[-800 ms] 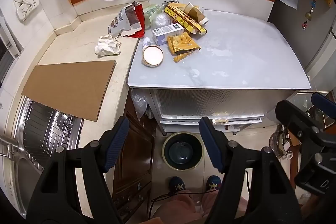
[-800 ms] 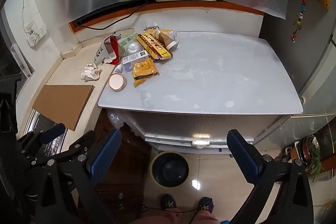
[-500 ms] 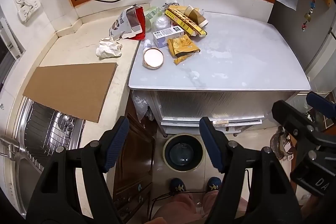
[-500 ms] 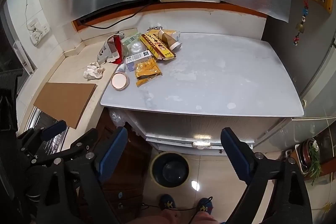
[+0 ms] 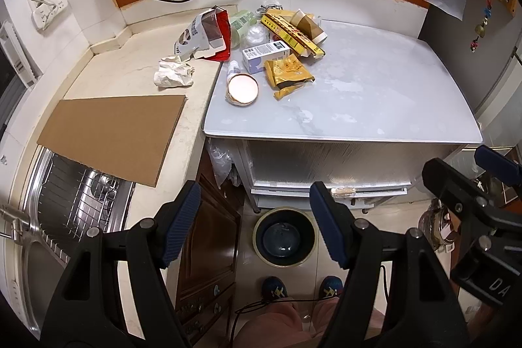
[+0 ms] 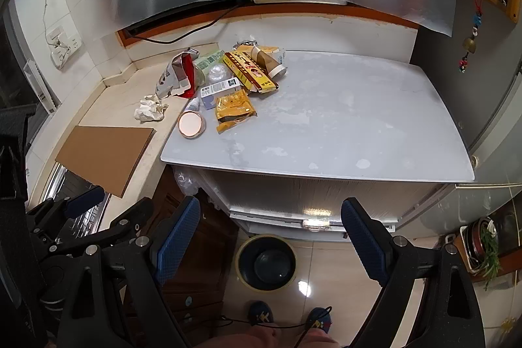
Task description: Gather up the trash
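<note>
A pile of trash sits at the far left corner of the pale table top (image 5: 375, 93): a yellow pouch (image 5: 287, 74), a white box (image 5: 266, 52), a long yellow box (image 5: 292, 35), a paper cup (image 5: 308, 25) and a round lid (image 5: 243, 88). On the counter beside it lie a red and white bag (image 5: 205, 35) and a crumpled paper (image 5: 173, 74). A dark round bin (image 5: 284, 237) stands on the floor below the table edge. My left gripper (image 5: 254, 220) is open and empty, held well short of the pile. My right gripper (image 6: 270, 240) is wide open and empty above the bin (image 6: 266, 261).
A flat cardboard sheet (image 5: 111, 132) lies on the cream counter and overhangs a sink with a wire rack (image 5: 75, 194). Dark wooden drawers (image 5: 205, 250) stand under the counter. A person's shoes (image 5: 274, 287) are on the tiled floor. A wall socket (image 5: 45, 5) is at the far left.
The right gripper's fingers stand a little closer together than before, still wide apart. Both views have drifted only slightly. No trash has moved.
</note>
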The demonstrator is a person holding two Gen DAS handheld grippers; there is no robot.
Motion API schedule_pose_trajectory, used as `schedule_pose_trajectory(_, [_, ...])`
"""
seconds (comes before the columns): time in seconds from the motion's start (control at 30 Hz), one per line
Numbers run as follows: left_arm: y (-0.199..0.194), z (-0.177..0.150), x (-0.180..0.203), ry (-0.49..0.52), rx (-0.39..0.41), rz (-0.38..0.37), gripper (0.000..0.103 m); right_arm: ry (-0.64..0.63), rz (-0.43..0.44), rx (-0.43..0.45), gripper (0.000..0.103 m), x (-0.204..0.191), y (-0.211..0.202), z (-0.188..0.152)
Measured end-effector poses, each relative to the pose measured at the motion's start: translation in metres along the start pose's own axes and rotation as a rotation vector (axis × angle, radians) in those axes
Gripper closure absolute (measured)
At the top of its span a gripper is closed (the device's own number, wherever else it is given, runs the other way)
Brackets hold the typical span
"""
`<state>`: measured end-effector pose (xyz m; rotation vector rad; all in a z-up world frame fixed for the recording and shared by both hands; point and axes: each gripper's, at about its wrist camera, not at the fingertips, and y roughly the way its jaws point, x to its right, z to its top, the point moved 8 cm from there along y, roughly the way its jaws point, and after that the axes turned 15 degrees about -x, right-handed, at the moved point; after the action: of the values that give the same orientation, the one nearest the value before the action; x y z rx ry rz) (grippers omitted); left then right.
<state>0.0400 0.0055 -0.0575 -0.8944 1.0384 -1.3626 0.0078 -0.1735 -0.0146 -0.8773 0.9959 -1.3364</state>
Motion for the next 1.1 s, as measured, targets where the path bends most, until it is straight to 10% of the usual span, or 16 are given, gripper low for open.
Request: schedule_pose_trajectory(1.1, [0.007, 0.016, -0.01, 0.016, 0.01, -0.025, 0.036, -0.005, -0.009, -0.029, 0.023, -0.014, 0.015, 0.009])
